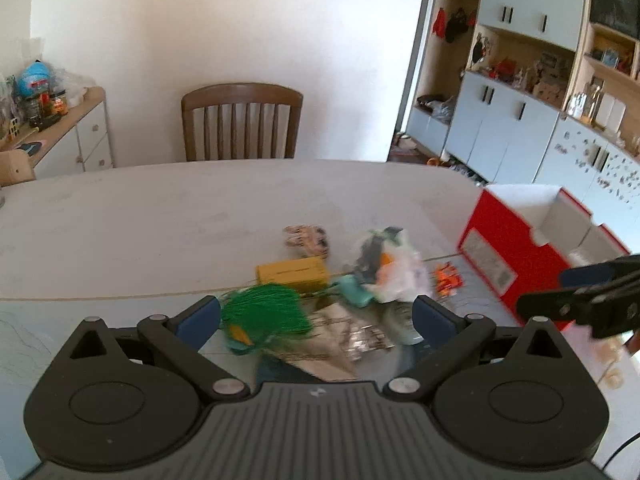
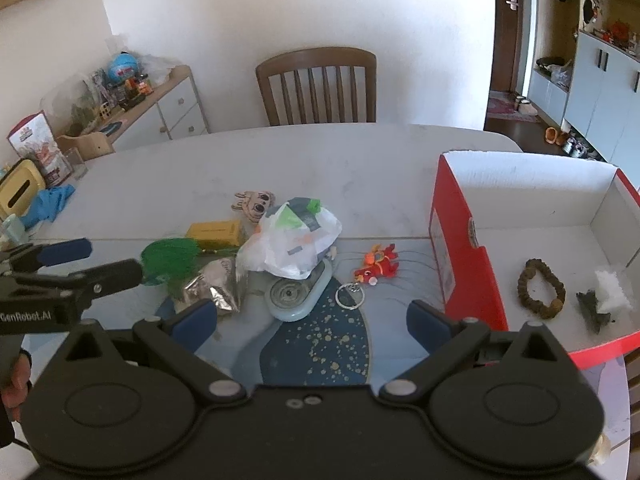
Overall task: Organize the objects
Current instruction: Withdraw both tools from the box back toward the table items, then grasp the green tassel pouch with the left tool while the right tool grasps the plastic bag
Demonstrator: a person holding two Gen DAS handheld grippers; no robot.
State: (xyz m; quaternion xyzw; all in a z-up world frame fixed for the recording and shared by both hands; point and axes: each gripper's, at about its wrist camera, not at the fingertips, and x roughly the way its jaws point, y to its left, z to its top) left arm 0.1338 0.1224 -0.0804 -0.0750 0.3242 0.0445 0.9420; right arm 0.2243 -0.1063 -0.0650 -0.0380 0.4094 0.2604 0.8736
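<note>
Both grippers gape empty — left gripper [image 1: 316, 316], right gripper [image 2: 312, 318].

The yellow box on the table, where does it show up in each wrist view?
Left wrist: yellow box sits centre, just beyond the green tassel.
Right wrist: yellow box sits left of centre, behind the tassel.
Shared landmark: the red carton at right.

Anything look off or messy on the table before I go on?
Yes. The loose items lie in a jumbled heap: the white bag sits on top of the tape dispenser, with the foil packet crumpled beside it. The red box holds only a bead bracelet and a few scraps. Nothing looks spilled or broken.
</note>
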